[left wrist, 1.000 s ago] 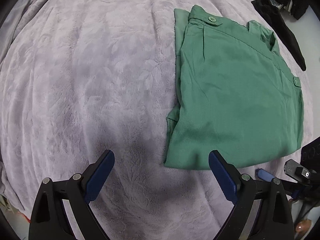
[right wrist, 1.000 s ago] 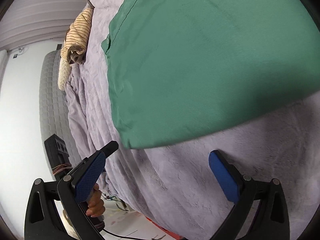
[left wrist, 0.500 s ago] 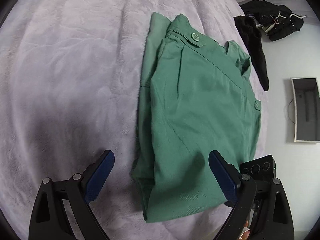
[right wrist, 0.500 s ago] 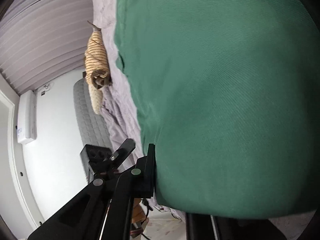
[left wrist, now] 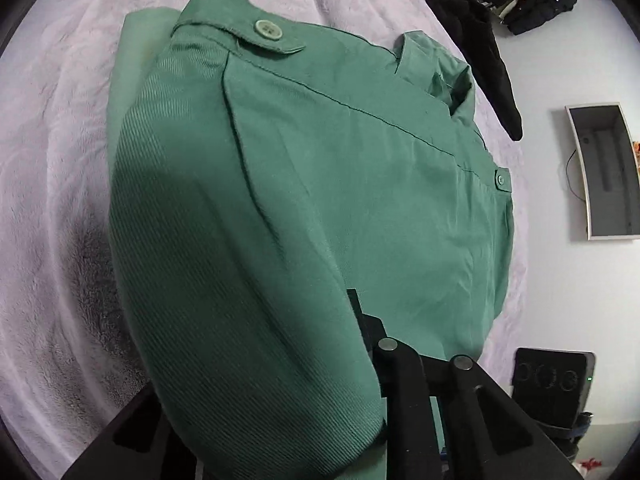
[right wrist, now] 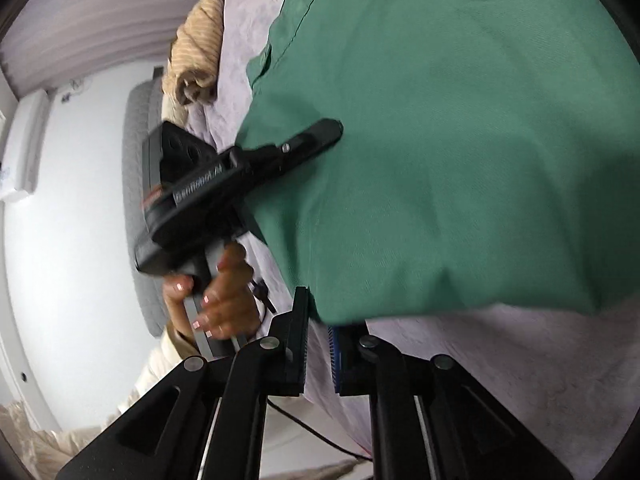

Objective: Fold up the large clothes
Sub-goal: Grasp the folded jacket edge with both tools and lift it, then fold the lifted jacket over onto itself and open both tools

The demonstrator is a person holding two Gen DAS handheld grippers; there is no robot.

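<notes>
A folded green garment (left wrist: pixel 320 200) with buttoned tabs lies on the lilac plush bedspread (left wrist: pixel 52 168). My left gripper (left wrist: pixel 336 320) is at its near edge with its jaws closing. Cloth bunches between them and covers the left finger. Only the right finger (left wrist: pixel 356 308) shows. In the right wrist view the green garment (right wrist: pixel 460 140) fills the upper right. My right gripper (right wrist: pixel 318 320) is shut on its near corner. The left gripper (right wrist: pixel 332 128), held by a person's hand (right wrist: pixel 224 292), reaches onto the garment's side edge.
Black clothes with a hanger (left wrist: pixel 492 52) lie at the bed's far right corner. A beige striped garment (right wrist: pixel 196 52) lies rolled near the grey headboard (right wrist: pixel 136 168). A white-framed panel (left wrist: pixel 604 168) sits beyond the bed. The bed edge runs just below my right gripper.
My left gripper moved in over the garment's near edge and went from wide open to pinching the cloth. My right gripper closed on the garment's corner earlier and still grips it.
</notes>
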